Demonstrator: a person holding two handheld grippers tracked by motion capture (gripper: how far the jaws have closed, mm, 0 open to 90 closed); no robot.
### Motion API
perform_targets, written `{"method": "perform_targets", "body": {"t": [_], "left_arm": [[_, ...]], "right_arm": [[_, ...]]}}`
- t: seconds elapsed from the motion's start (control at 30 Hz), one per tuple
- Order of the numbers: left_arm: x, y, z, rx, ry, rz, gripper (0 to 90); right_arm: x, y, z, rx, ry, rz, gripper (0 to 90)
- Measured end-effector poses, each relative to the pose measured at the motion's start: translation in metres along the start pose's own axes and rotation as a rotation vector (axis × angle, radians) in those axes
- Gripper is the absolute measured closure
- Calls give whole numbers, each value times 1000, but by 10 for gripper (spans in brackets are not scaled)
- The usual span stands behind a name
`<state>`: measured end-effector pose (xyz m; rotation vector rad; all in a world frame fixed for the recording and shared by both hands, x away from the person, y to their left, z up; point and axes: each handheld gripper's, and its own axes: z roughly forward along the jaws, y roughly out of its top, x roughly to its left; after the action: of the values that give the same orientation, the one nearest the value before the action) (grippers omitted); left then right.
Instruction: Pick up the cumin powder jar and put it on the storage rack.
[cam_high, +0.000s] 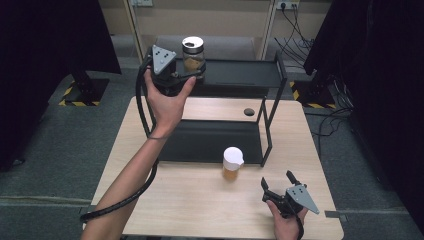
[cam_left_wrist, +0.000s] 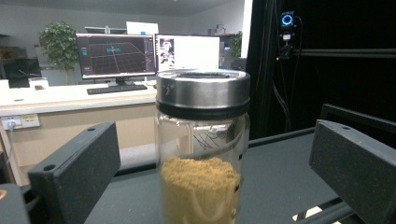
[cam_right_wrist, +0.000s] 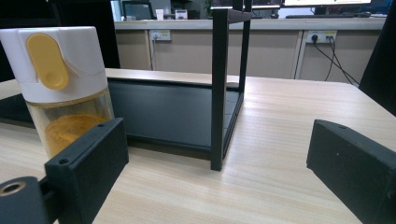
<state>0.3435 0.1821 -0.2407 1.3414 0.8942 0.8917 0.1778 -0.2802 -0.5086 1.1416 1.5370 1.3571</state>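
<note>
The clear glass jar with a steel lid and brown powder (cam_left_wrist: 201, 154) stands upright, lid up, on the black metal rack's top shelf (cam_high: 240, 72), between my left gripper's (cam_high: 192, 75) wide, untouching jaws, while my right gripper (cam_high: 279, 187) rests open on the table.
</note>
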Motion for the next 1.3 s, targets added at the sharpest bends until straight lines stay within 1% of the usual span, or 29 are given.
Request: {"method": "perform_targets", "body": {"t": [0.1,0.3,0.47,0.63,0.8,0.93,1.03,1.1,1.13,1.2,1.3], "left_arm": [[1,-2,-4,-1,-8,-1,12],[0,-9,-12,-11,-25,14,12],[1,-17,-20,-28,-26,22,12],[0,-24,-27,-38,-28,51,12],[0,-33,-35,-43,-40,64,12],[0,-40,-41,-42,-56,59,12],[2,-48,-47,-55,-75,52,12],[3,-54,-51,-61,-84,54,12],[3,-54,-51,-61,-84,54,12],[3,-60,-55,-54,-86,61,12],[4,-63,-58,-53,-87,59,12]], "right_arm": [[0,0,0,1,-1,1,57],[1,0,0,0,-2,0,57],[1,0,0,0,-2,-1,57],[1,0,0,0,-1,-2,57],[1,0,0,0,-2,-6,57],[1,0,0,0,-2,-4,57],[1,0,0,-2,-3,-3,57],[1,0,0,-2,-1,-3,57],[1,0,0,-2,-1,-3,57],[1,0,0,-1,-1,-2,57],[1,0,0,-1,-2,-4,57]]}}
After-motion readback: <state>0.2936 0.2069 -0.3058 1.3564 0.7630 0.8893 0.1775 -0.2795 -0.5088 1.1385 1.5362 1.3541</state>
